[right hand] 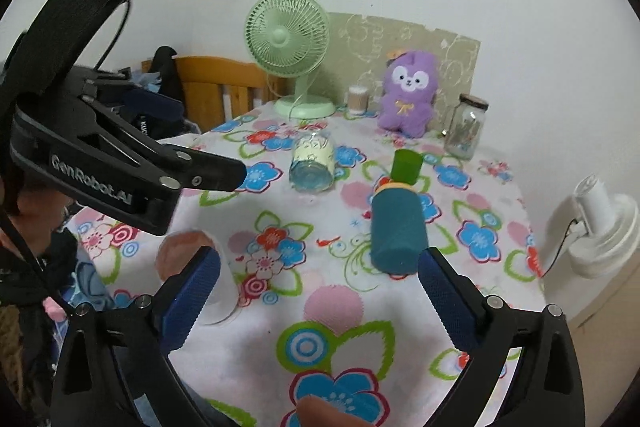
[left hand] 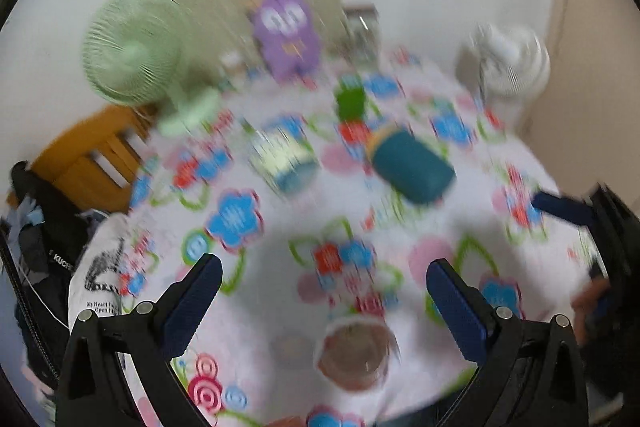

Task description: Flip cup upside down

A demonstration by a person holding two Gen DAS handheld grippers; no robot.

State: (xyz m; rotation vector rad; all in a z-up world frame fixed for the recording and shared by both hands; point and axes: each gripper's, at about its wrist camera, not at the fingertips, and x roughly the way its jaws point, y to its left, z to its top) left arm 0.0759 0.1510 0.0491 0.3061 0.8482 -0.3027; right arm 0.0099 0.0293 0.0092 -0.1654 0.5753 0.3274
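A small white paper cup point(left hand: 354, 357) stands upright on the flowered tablecloth, its brownish inside showing, low in the blurred left wrist view. My left gripper point(left hand: 324, 287) is open and empty above it. In the right wrist view the cup point(right hand: 222, 291) sits at the near left, partly hidden behind the left blue pad point(right hand: 192, 301). My right gripper point(right hand: 320, 291) is open and empty over the cloth. The left gripper's black body point(right hand: 120, 163) hangs above the cup.
A teal cylinder point(right hand: 396, 231) lies on its side mid-table, with a green cup point(right hand: 406, 167) behind it. A glass point(right hand: 312, 163) lies on its side. A green fan point(right hand: 290, 47), purple plush point(right hand: 408, 91), glass jar point(right hand: 466, 127) and white fan point(right hand: 600, 227) stand around the edges.
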